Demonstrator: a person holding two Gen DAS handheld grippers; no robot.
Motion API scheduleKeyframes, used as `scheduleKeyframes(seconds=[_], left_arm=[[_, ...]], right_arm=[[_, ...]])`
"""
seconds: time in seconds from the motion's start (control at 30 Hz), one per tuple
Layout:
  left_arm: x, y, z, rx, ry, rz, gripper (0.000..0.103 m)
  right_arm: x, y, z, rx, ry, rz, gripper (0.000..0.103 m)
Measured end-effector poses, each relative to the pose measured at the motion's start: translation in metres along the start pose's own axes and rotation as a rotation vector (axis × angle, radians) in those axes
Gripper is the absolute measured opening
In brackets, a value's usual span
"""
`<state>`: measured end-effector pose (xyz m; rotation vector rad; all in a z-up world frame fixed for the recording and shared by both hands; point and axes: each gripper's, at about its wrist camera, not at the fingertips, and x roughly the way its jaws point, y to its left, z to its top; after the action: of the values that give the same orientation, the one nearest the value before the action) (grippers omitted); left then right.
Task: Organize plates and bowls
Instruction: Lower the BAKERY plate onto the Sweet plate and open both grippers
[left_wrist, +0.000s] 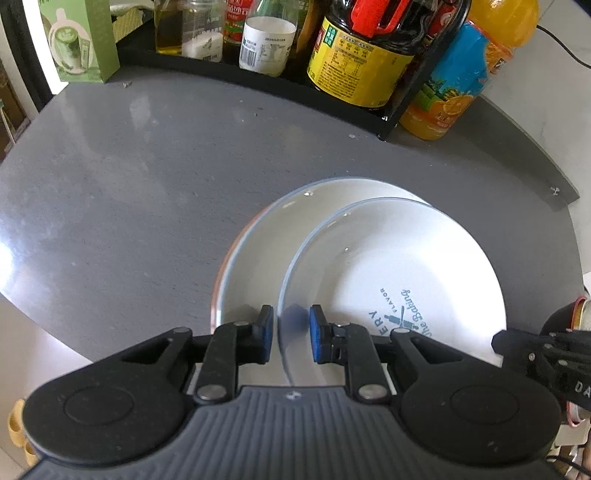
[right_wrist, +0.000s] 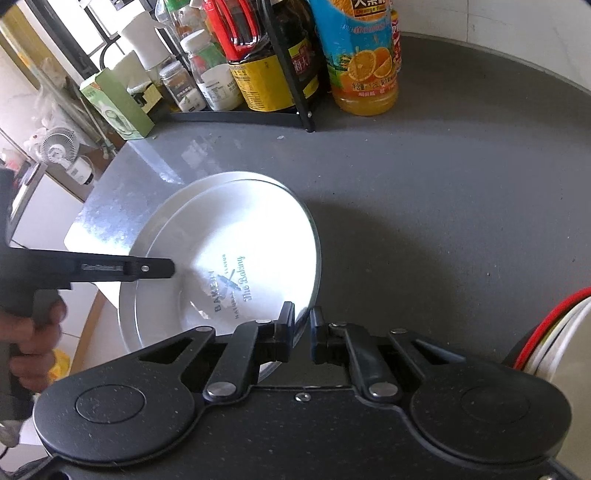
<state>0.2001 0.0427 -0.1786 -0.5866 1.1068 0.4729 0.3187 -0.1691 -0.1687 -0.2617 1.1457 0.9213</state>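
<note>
White upper plate (left_wrist: 391, 258) rim between both grippers' pads, contact unclear; lower plate (left_wrist: 255, 240) mostly hidden

Dark grey countertop (left_wrist: 155, 177), matte with faint speckling; daylight glare on its left part. Along the back edge, a black wire rack (right_wrist: 291, 92) holding bottles and jars: dark sauce jug with yellow label (left_wrist: 354, 62), white-labelled bottle (left_wrist: 266, 44), clear oil jar (left_wrist: 168, 27). Orange juice bottle (right_wrist: 364, 59) stands just beside the rack's right end. Green carton (left_wrist: 79, 40) sits at the rack's left end. White wall (right_wrist: 517, 26) behind right. Bright window with dark bars (right_wrist: 96, 33) at left; small white fan (right_wrist: 59, 147) below it.
</note>
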Motion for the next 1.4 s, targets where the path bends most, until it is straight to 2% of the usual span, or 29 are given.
scheduleKeyframes(seconds=[0.23, 0.3, 0.37, 0.43, 0.47, 0.63, 0.87, 1.2, 1.33, 1.4], left_arm=[[-0.017, 0.015, 0.008, -0.015, -0.018, -0.018, 0.019], [-0.022, 0.016, 0.010, -0.018, -0.026, -0.017, 0.022], [-0.026, 0.016, 0.010, -0.006, -0.039, -0.017, 0.033], [-0.027, 0.015, 0.010, 0.018, -0.053, 0.028, 0.049], [-0.028, 0.015, 0.009, 0.026, -0.060, 0.048, 0.053], [-0.020, 0.024, 0.009, 0.003, -0.031, 0.039, 0.054], [-0.009, 0.024, 0.006, 0.021, -0.003, 0.056, 0.054], [-0.009, 0.026, 0.010, 0.034, -0.006, 0.060, 0.054], [-0.017, 0.018, 0.020, 0.052, -0.026, 0.060, 0.054], [-0.020, 0.010, 0.026, 0.068, -0.035, 0.061, 0.054]], right_arm=[[0.002, 0.004, 0.000, -0.012, -0.006, -0.025, 0.008], [0.003, 0.005, 0.000, -0.018, -0.009, -0.036, 0.008], [0.004, 0.007, 0.000, -0.018, -0.010, -0.038, 0.008], [0.005, 0.007, 0.000, -0.021, -0.008, -0.037, 0.008], [0.005, 0.008, 0.000, -0.023, -0.007, -0.039, 0.008], [0.006, 0.011, 0.002, -0.024, -0.010, -0.049, 0.008], [0.014, 0.023, 0.003, -0.054, 0.000, -0.048, 0.008], [0.025, 0.021, 0.008, -0.026, 0.024, -0.052, 0.008], [0.014, 0.016, 0.007, 0.003, 0.001, -0.041, 0.012], [0.004, 0.010, 0.007, 0.028, -0.021, -0.017, 0.017]])
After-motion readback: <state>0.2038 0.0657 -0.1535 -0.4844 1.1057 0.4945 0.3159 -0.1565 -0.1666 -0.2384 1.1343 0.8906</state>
